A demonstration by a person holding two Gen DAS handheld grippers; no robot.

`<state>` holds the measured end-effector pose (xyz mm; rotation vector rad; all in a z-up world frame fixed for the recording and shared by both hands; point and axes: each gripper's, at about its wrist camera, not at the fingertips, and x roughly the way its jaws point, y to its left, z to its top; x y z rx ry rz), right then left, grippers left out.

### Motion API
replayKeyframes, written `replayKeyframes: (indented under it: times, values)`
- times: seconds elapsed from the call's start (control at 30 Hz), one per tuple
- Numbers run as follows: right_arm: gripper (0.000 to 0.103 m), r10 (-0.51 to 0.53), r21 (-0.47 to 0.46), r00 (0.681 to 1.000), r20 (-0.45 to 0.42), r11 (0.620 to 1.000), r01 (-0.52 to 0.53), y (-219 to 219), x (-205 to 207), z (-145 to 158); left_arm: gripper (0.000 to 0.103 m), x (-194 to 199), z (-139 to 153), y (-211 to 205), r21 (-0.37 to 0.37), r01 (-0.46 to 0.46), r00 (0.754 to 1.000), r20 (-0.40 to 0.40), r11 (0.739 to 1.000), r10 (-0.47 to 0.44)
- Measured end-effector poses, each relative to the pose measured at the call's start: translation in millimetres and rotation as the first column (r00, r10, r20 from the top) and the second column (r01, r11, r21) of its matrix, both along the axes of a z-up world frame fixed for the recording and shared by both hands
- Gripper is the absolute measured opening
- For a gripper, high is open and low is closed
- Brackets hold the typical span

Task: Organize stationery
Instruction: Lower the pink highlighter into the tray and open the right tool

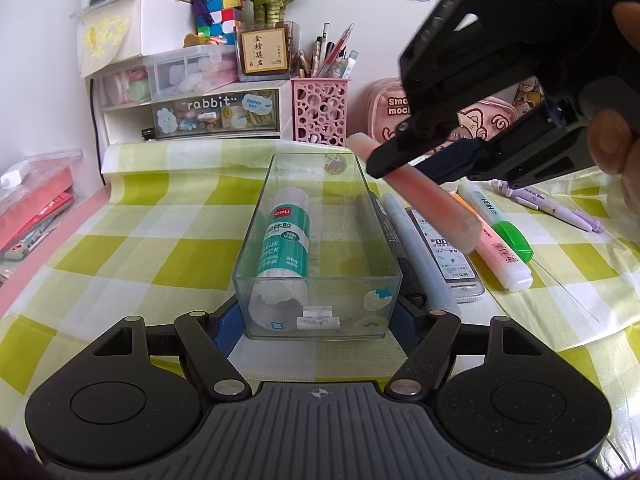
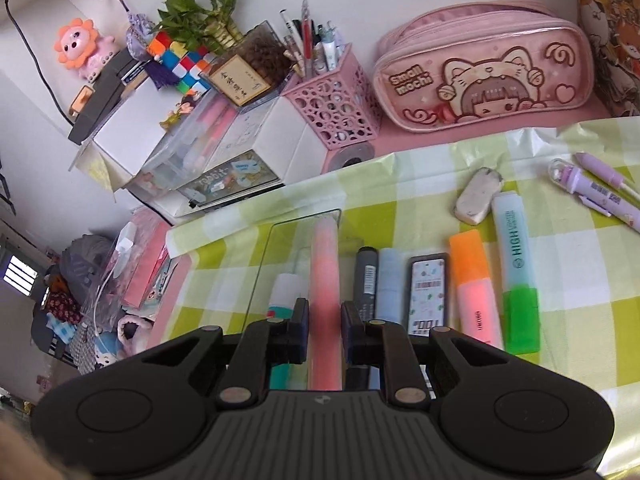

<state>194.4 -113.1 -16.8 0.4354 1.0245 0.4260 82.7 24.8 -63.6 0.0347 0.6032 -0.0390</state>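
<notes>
A clear plastic box [image 1: 256, 220] lies on the checked cloth with a glue stick [image 1: 283, 236] inside. My left gripper [image 1: 318, 322] is shut on the box's near end, one finger on each side wall. My right gripper [image 2: 325, 332] is shut on a pink marker [image 2: 325, 276] and holds it in the air above the box's right wall; it also shows in the left wrist view [image 1: 416, 192]. Beside the box lie a black marker [image 2: 366, 280], a pale blue marker [image 2: 390, 284], a lead case [image 2: 428, 292], an orange-pink highlighter [image 2: 474, 284] and a green highlighter [image 2: 516, 272].
A pink pen holder [image 2: 338, 118], a pink pencil case [image 2: 484, 68] and drawer units [image 1: 188, 112] stand along the back. An eraser [image 2: 478, 196] and purple pens [image 2: 592, 188] lie at the right. A red packet [image 1: 32, 208] lies at the left edge.
</notes>
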Motion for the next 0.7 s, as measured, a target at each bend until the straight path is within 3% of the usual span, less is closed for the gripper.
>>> replayKeyframes:
  times: [0.1, 0.3, 0.53, 0.7]
  values:
    - [0.012, 0.005, 0.013, 0.999, -0.046, 1.0, -0.005, 13.4, 6.9, -2.0, 0.072, -0.2, 0.0, -0.4, 0.001, 0.001, 1.0, 0.001, 1.0, -0.001]
    - [0.012, -0.023, -0.062, 0.998, -0.05, 0.998, 0.02, 29.2, 19.0, -1.0, 0.072, -0.1, 0.1, -0.4, -0.002, 0.006, 1.0, 0.001, 1.0, -0.006]
    - [0.013, 0.078, -0.202, 0.995, -0.057, 0.975, -0.088, 59.7, 15.8, -8.7, 0.072, 0.5, 0.1, 0.0, -0.003, 0.009, 1.0, 0.0, 1.0, -0.009]
    - [0.013, 0.115, -0.097, 0.988, -0.099, 0.987, -0.125, 52.2, 12.8, -17.6, 0.072, 1.3, -0.4, 0.7, -0.005, 0.01, 1.0, 0.0, 1.0, -0.01]
